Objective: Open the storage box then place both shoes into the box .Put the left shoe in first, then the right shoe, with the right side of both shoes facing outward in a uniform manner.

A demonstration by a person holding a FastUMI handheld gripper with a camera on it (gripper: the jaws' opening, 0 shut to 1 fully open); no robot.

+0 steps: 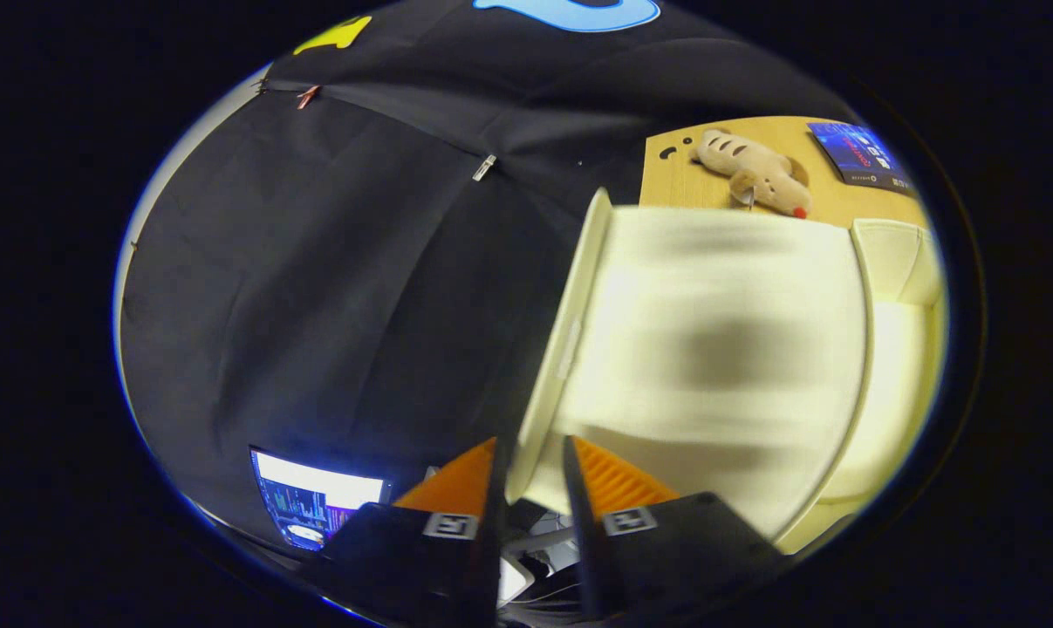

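Note:
The cream storage box's lid [718, 288] stands swung up just ahead of me, its broad face blurred by motion. The lid's rim [570, 331] runs down between my two fingers. My gripper [533, 447] is shut on that rim, one finger on each side of it. Beyond the lid's far edge I see part of the cream box body [901, 262].
A wooden tabletop [674, 183] lies beyond the box, with a tan plush toy [753, 170] and a blue booklet [858, 153] on it. The black cloth wall [334, 262] hangs beside the lid. A lit screen [312, 501] glows near my fingers.

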